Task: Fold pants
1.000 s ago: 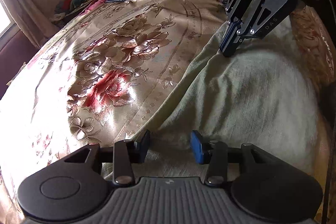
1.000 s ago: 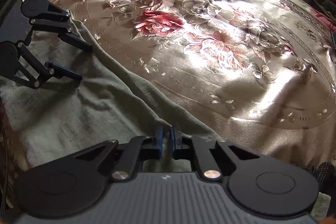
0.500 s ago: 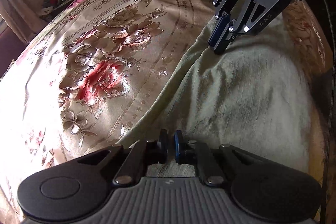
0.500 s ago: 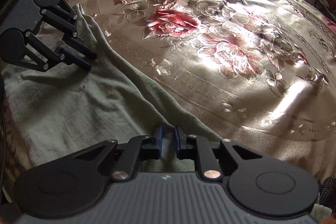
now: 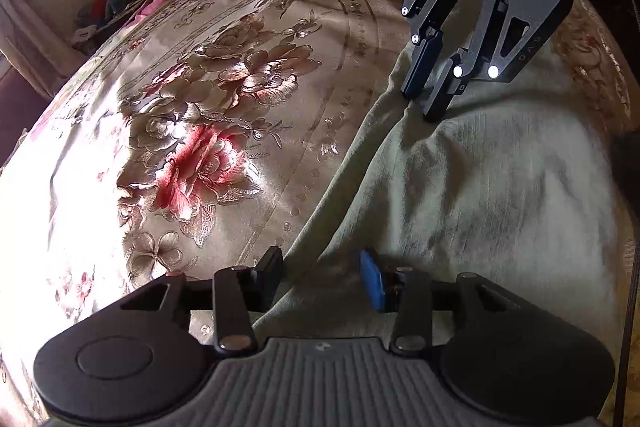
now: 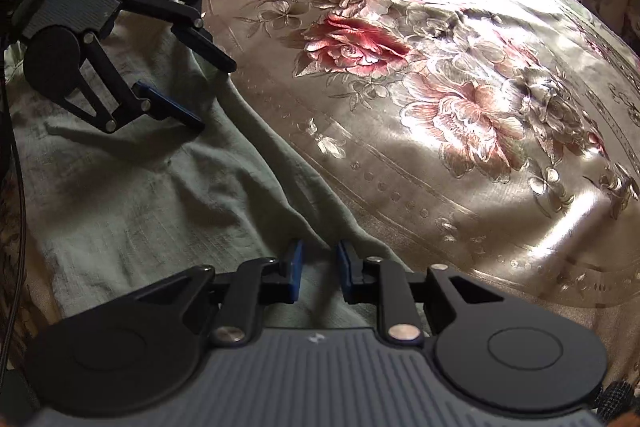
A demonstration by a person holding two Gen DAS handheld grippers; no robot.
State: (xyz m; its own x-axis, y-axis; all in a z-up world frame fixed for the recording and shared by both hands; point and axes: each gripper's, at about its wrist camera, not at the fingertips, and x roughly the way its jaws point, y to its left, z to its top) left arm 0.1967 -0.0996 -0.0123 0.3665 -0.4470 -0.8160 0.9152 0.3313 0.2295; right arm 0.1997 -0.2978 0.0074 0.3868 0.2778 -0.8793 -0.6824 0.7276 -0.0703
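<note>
In the left wrist view, your left gripper (image 5: pixel 320 277) sits at the bottom centre, released, its jaws straddling the folded edge of the pants (image 5: pixel 480 187) without pinching it. They have just been opening, and the cloth lies between them untouched. The pants fill the lower right of that frame, a grey-green sheet spread over the floral bedspread (image 5: pixel 200 107), whose sheen takes the left half. At upper right your right gripper (image 5: pixel 430 99) points down at the far stretch of the same edge.

In the right wrist view the pants lie at lower left, the bedspread to the right. Your right gripper (image 6: pixel 318 277) at bottom centre is also let go, jaws parted over a ridge of cloth; they too have just been opening.

Judge the fabric as light, soft and limp: it will sag and crease, and may slide on the glossy cover. Take it at the doubled edge, both layers together. Half a second ago your left jaws were nearly closed there; now they stand apart.
</note>
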